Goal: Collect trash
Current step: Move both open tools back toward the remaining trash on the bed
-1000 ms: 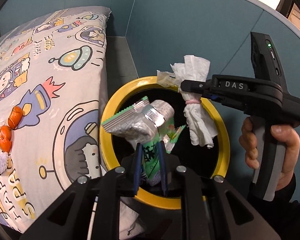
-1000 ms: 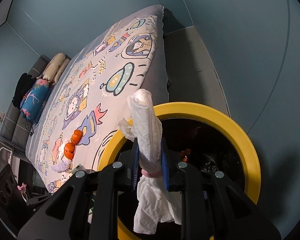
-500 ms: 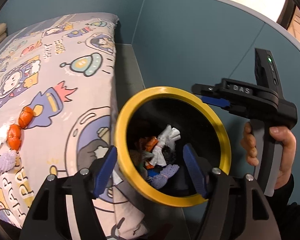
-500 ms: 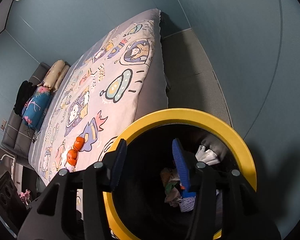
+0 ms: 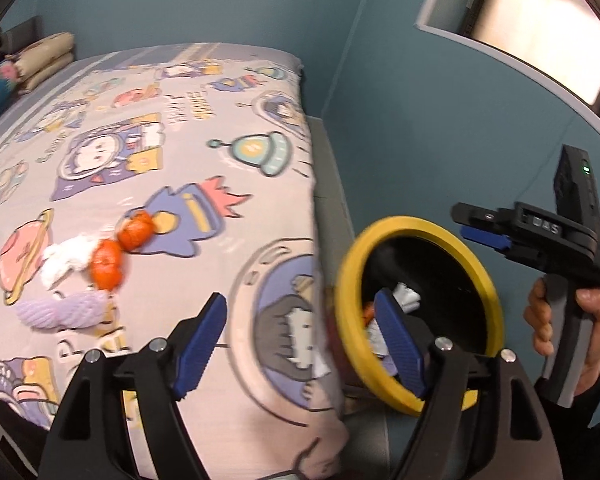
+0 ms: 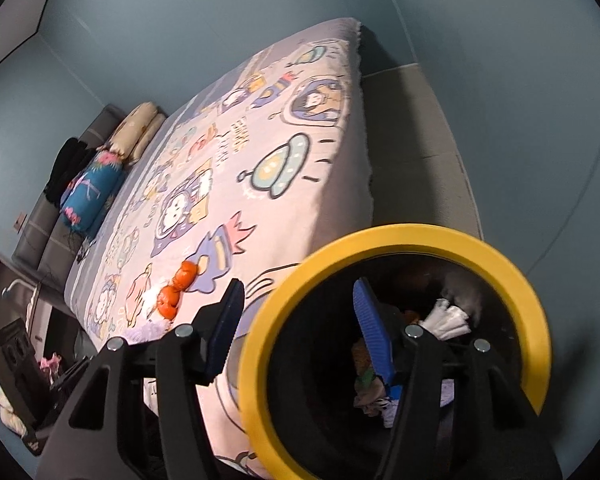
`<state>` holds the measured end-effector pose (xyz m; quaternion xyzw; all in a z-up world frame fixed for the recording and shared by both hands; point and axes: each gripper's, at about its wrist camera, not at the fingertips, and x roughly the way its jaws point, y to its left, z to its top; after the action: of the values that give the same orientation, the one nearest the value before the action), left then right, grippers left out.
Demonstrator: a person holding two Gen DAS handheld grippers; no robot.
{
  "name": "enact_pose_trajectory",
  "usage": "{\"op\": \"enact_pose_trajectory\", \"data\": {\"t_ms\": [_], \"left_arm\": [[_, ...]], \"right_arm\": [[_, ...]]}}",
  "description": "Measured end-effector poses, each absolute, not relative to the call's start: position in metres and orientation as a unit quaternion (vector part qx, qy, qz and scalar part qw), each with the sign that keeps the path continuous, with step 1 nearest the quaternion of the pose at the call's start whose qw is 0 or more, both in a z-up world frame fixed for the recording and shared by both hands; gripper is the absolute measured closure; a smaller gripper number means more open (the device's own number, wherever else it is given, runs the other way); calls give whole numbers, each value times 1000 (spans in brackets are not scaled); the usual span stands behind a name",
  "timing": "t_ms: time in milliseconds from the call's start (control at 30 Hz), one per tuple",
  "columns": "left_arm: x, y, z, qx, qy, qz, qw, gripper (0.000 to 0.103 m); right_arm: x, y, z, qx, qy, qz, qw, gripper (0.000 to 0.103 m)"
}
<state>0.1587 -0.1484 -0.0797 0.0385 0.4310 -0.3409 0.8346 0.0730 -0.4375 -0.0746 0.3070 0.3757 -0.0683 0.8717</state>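
A black trash bin with a yellow rim [image 5: 388,227] [image 6: 384,240] stands beside the bed and holds several dropped items, a white tissue wad [image 6: 446,316] among them. On the bed lie two orange peel pieces [image 5: 118,248] [image 6: 176,288], a white tissue [image 5: 66,260] and a lilac fuzzy item [image 5: 60,310]. My left gripper [image 5: 302,340] is open and empty over the bed edge, left of the bin. My right gripper [image 6: 298,330] is open and empty over the bin rim; it also shows in the left wrist view [image 5: 484,228].
The bed has a cartoon-print sheet [image 5: 148,152] [image 6: 260,152]. Pillows [image 6: 136,132] and a blue cushion [image 6: 90,190] lie at its far end. Blue walls and a grey floor strip [image 6: 412,132] run beside the bin. Clutter sits left of the bed [image 6: 16,352].
Both grippers opened and dropped the green wrapper and the tied tissue into the bin. My left gripper then swung left toward the bed; the right lifted slightly.
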Motion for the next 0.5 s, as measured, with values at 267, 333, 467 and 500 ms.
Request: {"op": "enact_pose_trajectory", "data": {"t_ms": [267, 333, 467, 500], "left_arm": [[183, -100, -85, 27, 426, -286, 858, 30], [189, -88, -87, 23, 425, -273, 863, 30], [202, -60, -92, 7, 429, -245, 869, 30], [204, -55, -93, 5, 430, -240, 870, 30]], "right_arm": [[105, -396, -65, 274, 389, -23, 879, 48], [116, -384, -64, 266, 393, -13, 880, 48], [137, -363, -66, 254, 406, 7, 878, 48], [142, -357, -67, 251, 411, 12, 877, 48]]}}
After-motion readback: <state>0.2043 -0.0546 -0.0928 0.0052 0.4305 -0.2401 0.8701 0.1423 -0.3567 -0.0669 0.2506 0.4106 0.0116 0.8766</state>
